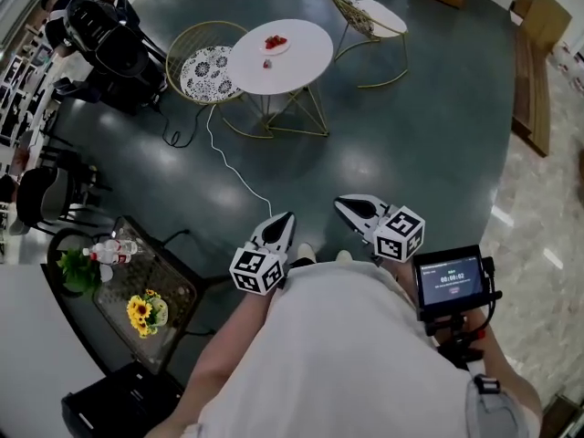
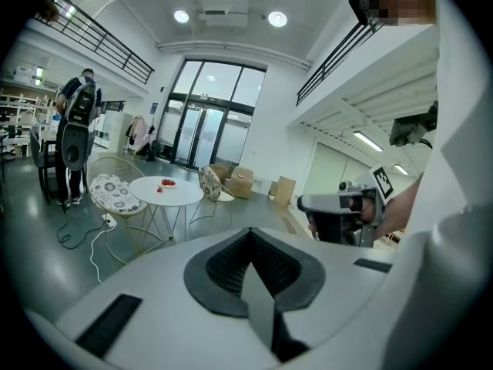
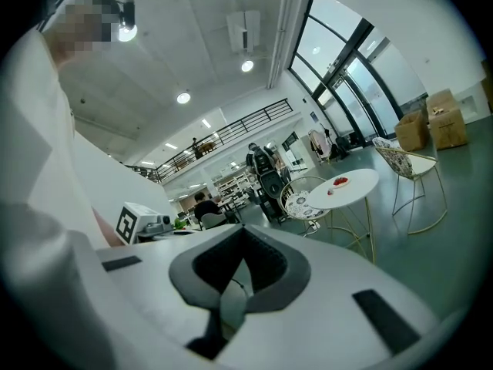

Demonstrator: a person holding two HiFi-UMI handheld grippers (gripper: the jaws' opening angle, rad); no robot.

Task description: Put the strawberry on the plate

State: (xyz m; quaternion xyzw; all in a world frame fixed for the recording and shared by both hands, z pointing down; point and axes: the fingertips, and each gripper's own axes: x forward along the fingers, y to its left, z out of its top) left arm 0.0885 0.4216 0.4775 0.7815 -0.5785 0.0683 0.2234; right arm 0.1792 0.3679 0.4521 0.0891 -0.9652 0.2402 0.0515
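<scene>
Far ahead stands a round white table (image 1: pixel 292 62) bearing a small plate (image 1: pixel 275 43) with red strawberries on it. One loose strawberry (image 1: pixel 266 63) lies on the tabletop just in front of the plate. The left gripper view shows the same table (image 2: pixel 166 193), plate (image 2: pixel 167 182) and loose strawberry (image 2: pixel 159 189); so does the right gripper view, with its plate (image 3: pixel 340 181). My left gripper (image 1: pixel 286 217) and right gripper (image 1: pixel 341 203) are held close to my body, well short of the table. Both are shut and hold nothing.
Wire chairs stand at the table's left (image 1: pixel 205 67) and far right (image 1: pixel 365 16). A white cable (image 1: pixel 233 167) runs across the dark floor. Black equipment (image 1: pixel 105 44) stands at the left. A glass side table (image 1: pixel 173 290) with flowers is near my left. Cardboard boxes (image 2: pixel 240 182) lie beyond.
</scene>
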